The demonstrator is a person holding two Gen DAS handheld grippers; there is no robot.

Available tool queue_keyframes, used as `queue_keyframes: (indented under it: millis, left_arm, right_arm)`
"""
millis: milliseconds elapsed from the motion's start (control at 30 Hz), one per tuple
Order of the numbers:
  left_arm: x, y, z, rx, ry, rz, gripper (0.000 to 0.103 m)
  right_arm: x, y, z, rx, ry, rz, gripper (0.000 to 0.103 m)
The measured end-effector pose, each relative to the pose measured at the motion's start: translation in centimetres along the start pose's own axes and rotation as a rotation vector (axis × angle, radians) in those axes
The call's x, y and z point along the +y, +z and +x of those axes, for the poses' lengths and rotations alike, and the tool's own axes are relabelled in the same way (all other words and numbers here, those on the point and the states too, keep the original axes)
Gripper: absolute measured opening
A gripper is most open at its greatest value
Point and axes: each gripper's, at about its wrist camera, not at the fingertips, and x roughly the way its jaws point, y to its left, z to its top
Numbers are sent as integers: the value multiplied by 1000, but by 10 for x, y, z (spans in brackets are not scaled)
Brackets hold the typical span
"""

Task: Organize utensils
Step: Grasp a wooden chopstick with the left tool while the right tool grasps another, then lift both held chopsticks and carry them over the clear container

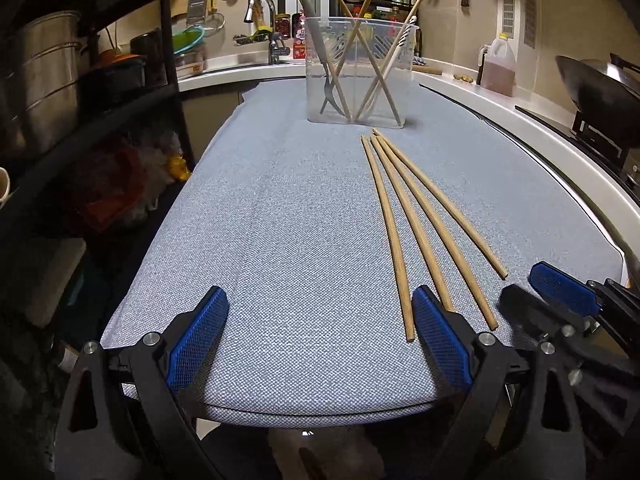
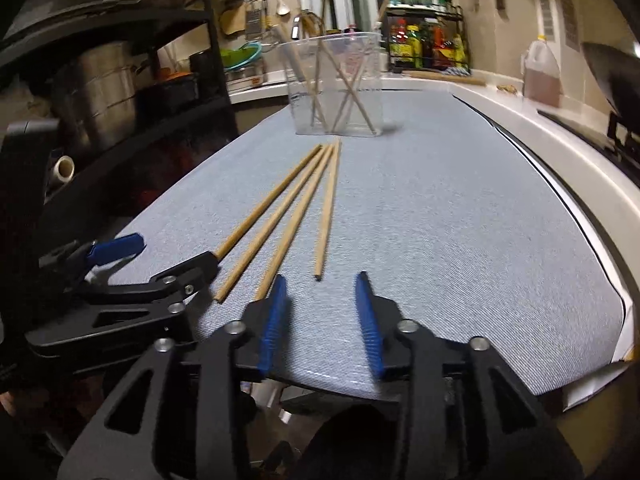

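I am looking down the grey-clothed counter (image 1: 280,208) at a clear plastic holder (image 1: 360,76) standing upright at its far end; several wooden chopsticks are leaning crossed inside it, alongside a grey-handled metal utensil (image 1: 320,60) and a white-handled one (image 1: 400,46). From the right wrist view the holder (image 2: 336,84) is reading the same, though motion blur is hiding finer detail. Four loose chopsticks (image 1: 416,216) are lying flat on the cloth between the holder and me, their long axes running toward the holder, far tips bunched close together just short of it and near ends fanning apart toward the counter's front edge. In the right view the same chopsticks (image 2: 288,216) are sitting left of centre. My left tongs (image 1: 320,340) are hanging with jaws wide apart, holding nothing, the right finger just beside the end of the leftmost chopstick. My right tongs (image 2: 322,320) are also standing apart and empty, the left blue pad (image 2: 272,320) overlapping the near end of one chopstick in view, though I cannot tell if it is touching.
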Motion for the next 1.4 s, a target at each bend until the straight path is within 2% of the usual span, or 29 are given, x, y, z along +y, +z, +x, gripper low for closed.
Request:
queue_keyframes:
  millis: [67, 167, 367, 433, 500, 533, 600, 633, 700, 767, 867, 1000, 1133, 1400]
  left_arm:
    - [-1, 0, 0, -12, 3, -1, 88]
    - [0, 1, 3, -25, 10, -8, 88]
    - [4, 4, 12, -69, 36, -26, 88]
    - [3, 3, 12, -87, 17, -7, 86]
    - [1, 0, 10, -113, -31, 33, 64]
    - [-1, -2, 8, -125, -66, 60, 58]
    - [-6, -4, 6, -143, -99, 94, 39]
    - [-9, -5, 5, -153, -110, 110, 35]
    - [-15, -5, 6, -157, -125, 118, 19]
    - [-19, -3, 6, -145, -146, 130, 8]
    - [-18, 1, 5, -111, -161, 122, 8]
    - [-5, 5, -4, -104, -173, 68, 7]
    - [2, 14, -25, -158, -155, 68, 6]
    - [7, 45, -61, -270, -179, 51, 6]
  right_arm:
    - [3, -1, 2, -16, -21, -24, 38]
    - [-2, 2, 6, -33, -33, 5, 33]
    - [-2, 4, 20, -100, -77, 1, 32]
    - [-1, 5, 24, -116, -80, -23, 24]
    - [1, 5, 26, -123, -64, -70, 16]
    - [2, 5, 26, -126, -62, -80, 13]
    - [1, 5, 26, -133, -44, -72, 7]
    - [2, 5, 26, -134, -37, -71, 5]
    - [0, 5, 27, -135, -27, -49, 5]
    - [-1, 8, 27, -121, -18, -24, 4]
    - [-3, 12, 23, -92, 4, 14, 4]
    - [1, 13, 9, -131, 15, 10, 4]
    - [2, 21, -7, -168, 23, 20, 4]
    - [2, 48, -45, -290, 25, 25, 4]
